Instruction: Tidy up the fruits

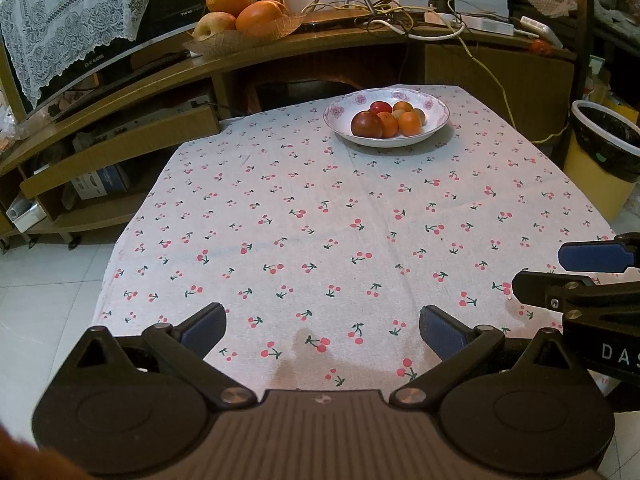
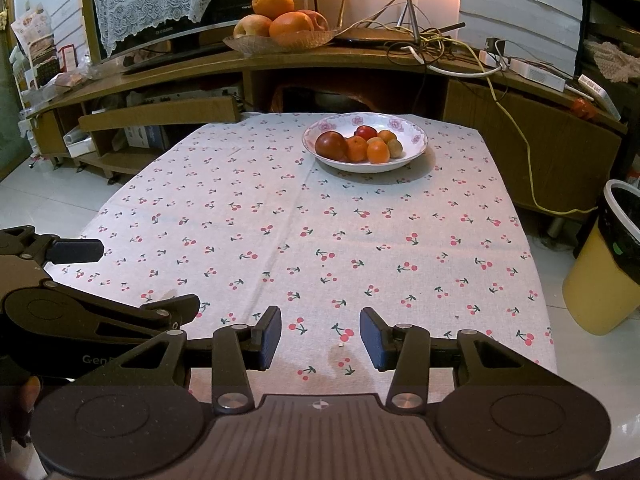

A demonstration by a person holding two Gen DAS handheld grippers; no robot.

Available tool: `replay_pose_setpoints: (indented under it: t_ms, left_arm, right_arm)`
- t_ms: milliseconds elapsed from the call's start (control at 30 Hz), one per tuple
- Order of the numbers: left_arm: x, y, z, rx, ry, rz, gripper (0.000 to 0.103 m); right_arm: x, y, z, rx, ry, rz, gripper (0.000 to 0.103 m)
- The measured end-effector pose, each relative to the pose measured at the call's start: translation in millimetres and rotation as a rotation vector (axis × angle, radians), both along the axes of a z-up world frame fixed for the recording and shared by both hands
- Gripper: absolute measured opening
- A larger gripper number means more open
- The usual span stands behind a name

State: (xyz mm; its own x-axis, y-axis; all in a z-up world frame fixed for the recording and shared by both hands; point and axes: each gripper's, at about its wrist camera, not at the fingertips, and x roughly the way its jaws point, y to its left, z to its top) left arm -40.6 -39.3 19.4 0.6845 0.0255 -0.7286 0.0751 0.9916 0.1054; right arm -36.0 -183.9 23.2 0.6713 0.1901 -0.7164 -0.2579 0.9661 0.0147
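A white floral plate (image 1: pixel 436 114) (image 2: pixel 416 140) stands at the far end of the table with several small fruits in it: a dark red one (image 1: pixel 366 124) (image 2: pixel 331 145), small oranges (image 1: pixel 410 123) (image 2: pixel 378 152) and a red one behind. My left gripper (image 1: pixel 322 330) is open and empty over the near table edge. My right gripper (image 2: pixel 320 336) is open and empty, also near the front edge. Each gripper shows at the side of the other's view, the right one (image 1: pixel 560 272) and the left one (image 2: pixel 136 276).
The table carries a cherry-print cloth (image 1: pixel 320 220) (image 2: pixel 320 232). Behind it a wooden TV unit holds a basket of large oranges and apples (image 1: pixel 240 16) (image 2: pixel 280 20), cables and a monitor. A yellow bin (image 1: pixel 604 156) (image 2: pixel 604 264) stands right of the table.
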Motion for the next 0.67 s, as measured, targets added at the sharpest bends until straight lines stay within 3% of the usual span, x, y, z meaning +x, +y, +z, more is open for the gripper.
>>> replay_pose_setpoints:
  t_ms: [667]
  left_arm:
    - [-1.0, 1.6, 2.1, -0.001, 0.001, -0.001, 0.103]
  right_arm:
    - [0.3, 0.5, 2.0, -0.001, 0.0, 0.0, 0.045]
